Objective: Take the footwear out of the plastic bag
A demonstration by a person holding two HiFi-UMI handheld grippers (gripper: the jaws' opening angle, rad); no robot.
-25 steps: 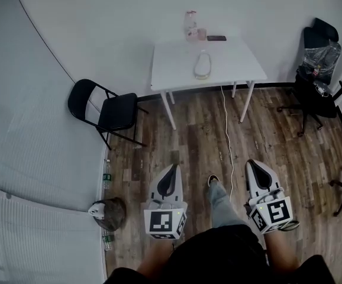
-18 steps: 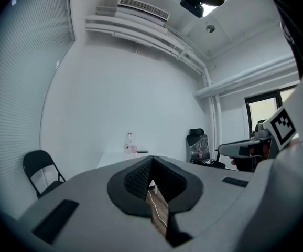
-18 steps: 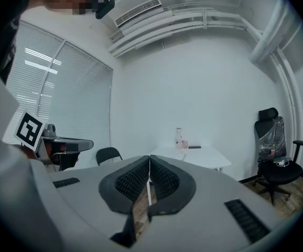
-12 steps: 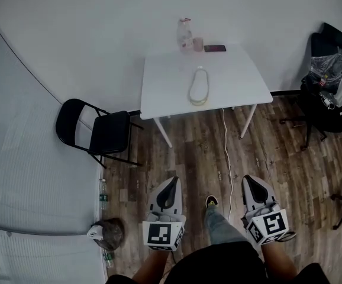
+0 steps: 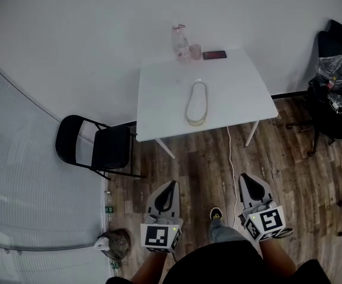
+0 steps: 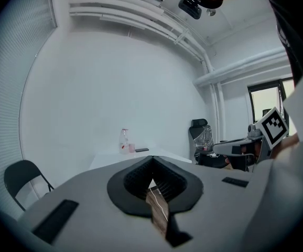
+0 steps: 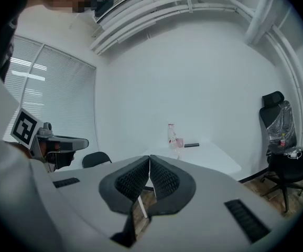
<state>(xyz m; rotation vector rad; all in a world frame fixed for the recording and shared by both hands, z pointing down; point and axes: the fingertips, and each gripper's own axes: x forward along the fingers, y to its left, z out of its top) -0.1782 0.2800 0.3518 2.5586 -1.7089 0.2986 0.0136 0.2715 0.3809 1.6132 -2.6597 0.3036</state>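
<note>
The room is plain: white walls, a wooden floor and a white desk (image 5: 236,93) against the far wall, with a black folding chair (image 5: 109,148) at its left. At the back of the desk stand a bottle (image 5: 180,42) and a cup (image 5: 195,51), and a dark phone (image 5: 214,55) lies beside them. In the middle of the desk lies a pale oval thing (image 5: 196,102). I judge it is the footwear in its plastic bag, but it is too small for me to be sure.

The left gripper (image 5: 170,187) and the right gripper (image 5: 248,181) both hang over the floor, well apart from the desk. The jaws of each are closed together with nothing between them.

Several things can go wrong from here. A white cable (image 5: 231,158) runs across the floor between the person's feet and the desk, and a foot could catch it. A clear crumpled bag (image 5: 336,64) sits on the office chair (image 5: 331,108) at the right, so I could go to the wrong bag. The jaws must open before any grasp. Thin plastic can also slip, or come along with the footwear, if one gripper does not hold the bag down. A wide reach may knock the bottle or the cup over.
</note>
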